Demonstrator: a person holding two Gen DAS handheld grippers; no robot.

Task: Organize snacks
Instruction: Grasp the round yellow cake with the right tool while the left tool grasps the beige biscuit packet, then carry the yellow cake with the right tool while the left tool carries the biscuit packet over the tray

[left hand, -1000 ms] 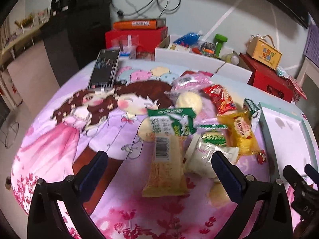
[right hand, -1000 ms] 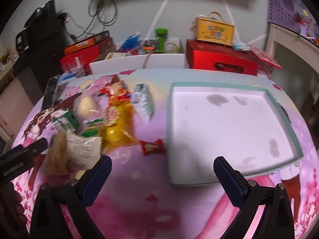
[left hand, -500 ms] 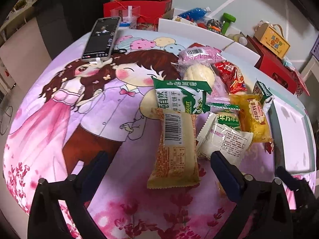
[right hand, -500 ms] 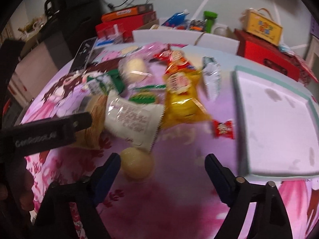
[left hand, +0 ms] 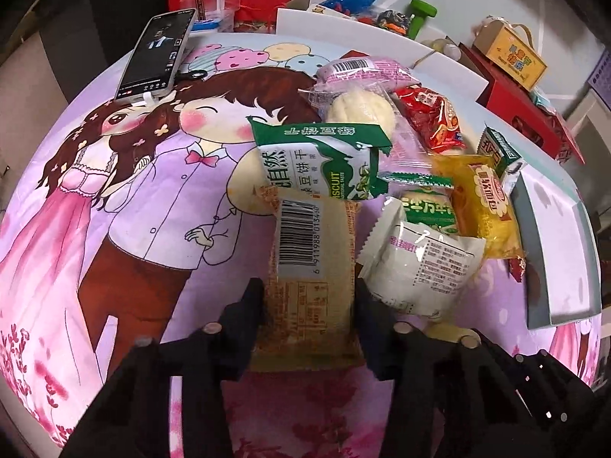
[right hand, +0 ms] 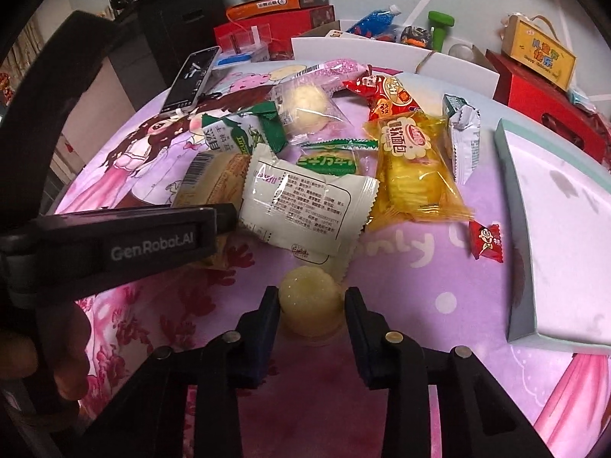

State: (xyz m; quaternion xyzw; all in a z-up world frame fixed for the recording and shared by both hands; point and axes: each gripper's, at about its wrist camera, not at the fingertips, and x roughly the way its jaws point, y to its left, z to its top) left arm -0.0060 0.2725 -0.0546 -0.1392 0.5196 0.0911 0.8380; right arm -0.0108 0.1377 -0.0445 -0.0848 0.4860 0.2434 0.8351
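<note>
Left gripper [left hand: 309,305] clamped on the near end of the tan barcode-labelled snack pack [left hand: 311,263], flat on the pink cartoon cloth [left hand: 126,229]. Right gripper [right hand: 310,307] has fingers either side of the round yellow jelly cup [right hand: 309,305]; contact unclear. Teal-rimmed tray [right hand: 515,244] sits to the right.

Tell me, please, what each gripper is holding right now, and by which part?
The left gripper jaws flank the near end of the tan packet. The right gripper jaws flank the sides of the yellow ball. Firm grip cannot be told for either.
</note>
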